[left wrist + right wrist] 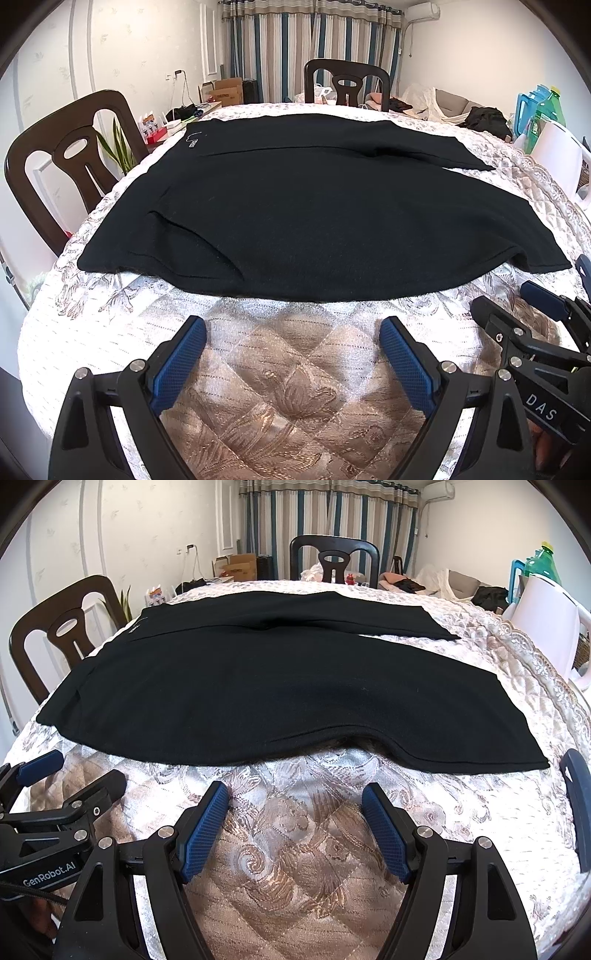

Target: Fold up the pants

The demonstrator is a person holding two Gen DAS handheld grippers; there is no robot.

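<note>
While my left gripper (291, 332) and right gripper (295, 797) hover wide apart and empty, the black pants (295, 206) lie flat across the frame's middle on the quilted surface (295, 387); soft, limp, light—I'd pinch the near hem's corners.

A: What carries everything here?
B: A round table under a quilted, floral-patterned cream and beige tablecloth (295, 373).
A: And lying on it?
B: Black fabric pants (295, 221), spread flat, both legs extending to the right, resting directly on the cloth.
</note>
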